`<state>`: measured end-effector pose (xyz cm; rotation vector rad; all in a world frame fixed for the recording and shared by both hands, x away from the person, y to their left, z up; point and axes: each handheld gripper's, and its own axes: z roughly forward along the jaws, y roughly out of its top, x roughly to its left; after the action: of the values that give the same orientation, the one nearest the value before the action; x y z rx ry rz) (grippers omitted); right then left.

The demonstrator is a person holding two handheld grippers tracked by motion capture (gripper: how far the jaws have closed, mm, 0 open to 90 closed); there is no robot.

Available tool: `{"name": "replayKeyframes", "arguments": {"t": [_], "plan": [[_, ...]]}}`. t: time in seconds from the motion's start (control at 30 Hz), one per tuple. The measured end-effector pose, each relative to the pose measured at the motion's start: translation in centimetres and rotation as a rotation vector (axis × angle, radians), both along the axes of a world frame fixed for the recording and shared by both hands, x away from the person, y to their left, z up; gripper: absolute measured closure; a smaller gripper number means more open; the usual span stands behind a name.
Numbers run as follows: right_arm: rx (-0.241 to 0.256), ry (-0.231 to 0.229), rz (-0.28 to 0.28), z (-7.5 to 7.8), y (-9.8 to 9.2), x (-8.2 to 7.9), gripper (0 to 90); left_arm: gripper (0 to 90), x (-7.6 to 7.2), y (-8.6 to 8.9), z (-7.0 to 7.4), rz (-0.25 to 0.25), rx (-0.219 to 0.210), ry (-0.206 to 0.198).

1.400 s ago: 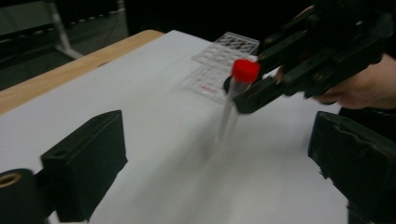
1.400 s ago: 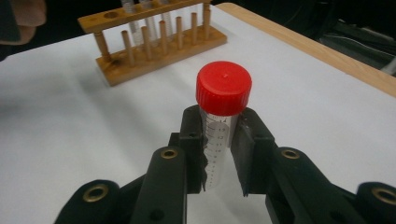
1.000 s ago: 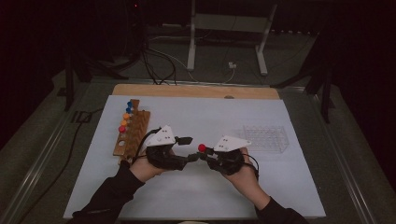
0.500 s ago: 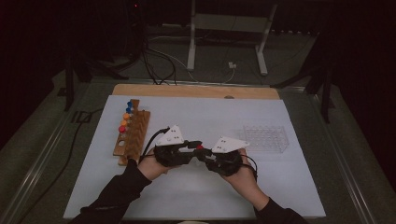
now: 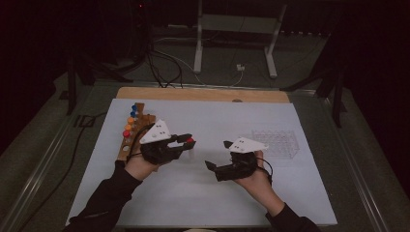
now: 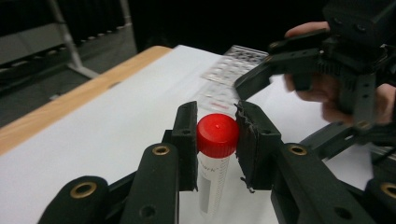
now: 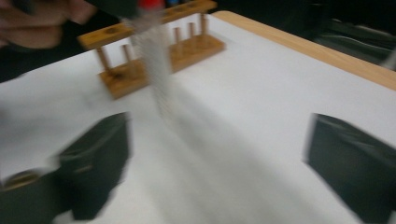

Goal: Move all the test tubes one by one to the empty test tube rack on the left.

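Observation:
A clear tube with a red cap point(image 6: 217, 135) hangs upright above the mat, and my left gripper point(image 6: 217, 142) is shut on it just below the cap. From above, the red cap point(image 5: 190, 140) shows at the tip of my left gripper point(image 5: 186, 140). My right gripper point(image 5: 218, 154) stands open a short way to the right of the tube, touching nothing. In the right gripper view, my right gripper point(image 7: 219, 158) has its jaws wide apart and the tube point(image 7: 156, 70) hangs blurred ahead of them. From the left gripper view, the right gripper point(image 6: 289, 107) shows open beyond the tube.
A wooden tube rack point(image 5: 133, 133) holding several tubes with coloured caps stands at the left of the white mat point(image 5: 208, 193). A clear plastic rack point(image 5: 275, 142) lies at the right. A wooden board edge point(image 5: 203, 94) runs along the back.
Both grippers were close together at the tube. My right gripper has opened and drawn back to the right. My left gripper keeps the tube and has shifted slightly left and up.

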<state>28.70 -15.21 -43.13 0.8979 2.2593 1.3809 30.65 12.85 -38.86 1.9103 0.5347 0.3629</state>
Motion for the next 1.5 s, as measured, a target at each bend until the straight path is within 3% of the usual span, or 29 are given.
{"name": "replayKeyframes", "arguments": {"t": [0.27,0.6,0.77,1.03,1.2,1.27,1.33,1.5], "plan": [[0.033,-0.012,0.009,0.2,-0.7,0.0,0.0,71.5,-0.4,4.7,1.3,0.125,-0.004,-0.031],[0.035,-0.015,0.034,0.3,-0.8,-0.1,0.0,71.5,-1.1,11.1,2.9,0.291,-0.035,-0.076],[0.033,-0.019,0.033,0.3,-0.8,-0.2,0.0,71.5,-1.6,12.8,3.0,0.344,-0.021,-0.087],[0.038,-0.022,0.030,0.4,-1.0,-0.2,0.0,71.5,-1.8,14.6,1.9,0.402,0.008,-0.068],[0.040,-0.021,0.034,0.5,-1.0,-0.2,0.0,71.5,-1.7,15.7,0.4,0.431,0.010,-0.030],[0.040,-0.020,0.034,0.4,-1.0,-0.2,0.0,71.5,-1.6,16.0,-0.2,0.436,0.011,-0.018],[0.037,-0.020,0.036,0.4,-1.0,-0.2,0.0,71.5,-1.5,16.3,-0.8,0.427,-0.018,0.002],[0.038,-0.016,0.040,0.4,-0.9,-0.2,0.0,71.5,-1.4,16.3,-2.3,0.423,0.011,0.031]]}}
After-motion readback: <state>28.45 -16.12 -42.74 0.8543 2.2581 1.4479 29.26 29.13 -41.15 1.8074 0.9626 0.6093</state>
